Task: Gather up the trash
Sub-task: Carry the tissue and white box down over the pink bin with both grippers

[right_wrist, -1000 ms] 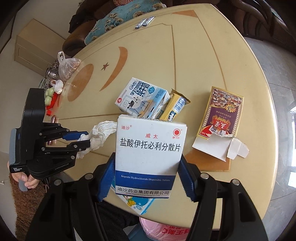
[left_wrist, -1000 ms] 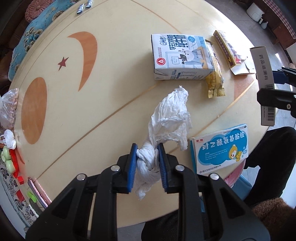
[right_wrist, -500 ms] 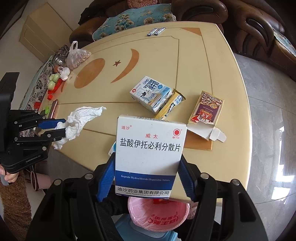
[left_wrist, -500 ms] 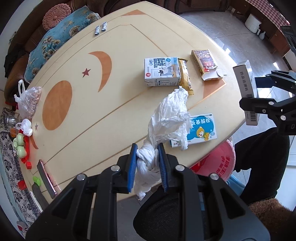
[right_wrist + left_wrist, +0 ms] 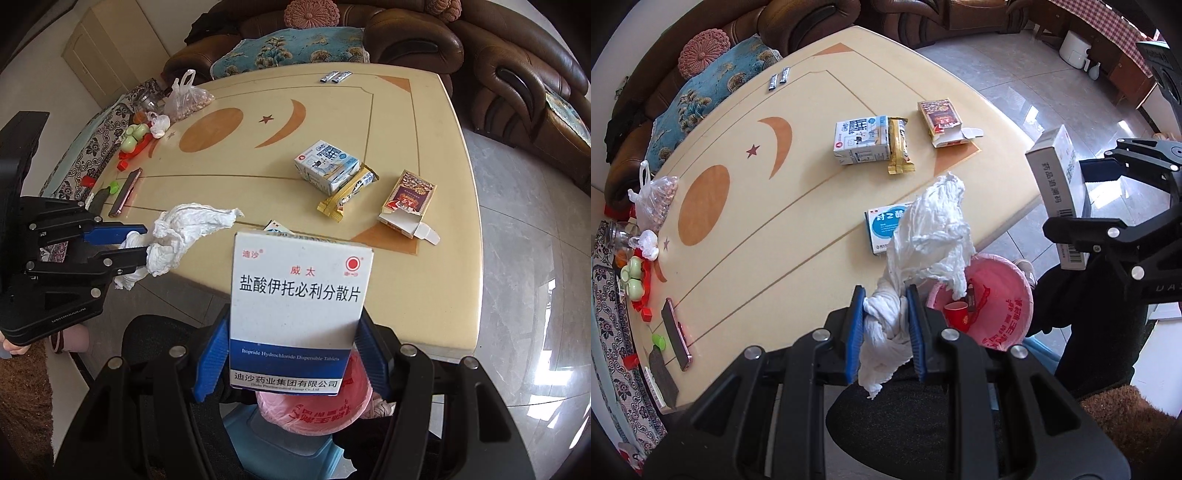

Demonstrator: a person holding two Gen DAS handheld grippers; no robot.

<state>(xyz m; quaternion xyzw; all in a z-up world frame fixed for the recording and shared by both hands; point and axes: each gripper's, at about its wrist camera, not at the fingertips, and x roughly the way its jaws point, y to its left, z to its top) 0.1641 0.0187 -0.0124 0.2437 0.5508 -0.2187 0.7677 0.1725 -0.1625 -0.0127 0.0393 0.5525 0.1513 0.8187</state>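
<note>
Pinching a crumpled white tissue between its blue pads, the left gripper points steeply down past the near edge of the table, with the tissue's loose end rising above the fingertips and a tail hanging below them. Seen from the right wrist, that same gripper juts in from the left with the tissue bunched at its tips, off the table's near edge. The right gripper is clamped on a white and blue medicine box, its pads pressed against the box's two sides; the box stands upright with its printed face toward the camera. Directly beneath both held things sits a bin lined with a pink bag, and a small red cup lies inside it. A dark chair seat shows under the left gripper, beside the bin. On the table, near the front edge, a blue and white medicine box lies flat, partly hidden by the tissue. Farther in, a milk carton lies on its side with a yellow snack wrapper touching its right end. A dark red carton with a torn-open flap rests apart to the right. At the table's left end are a phone, a bag of nuts and small green and red items.
</note>
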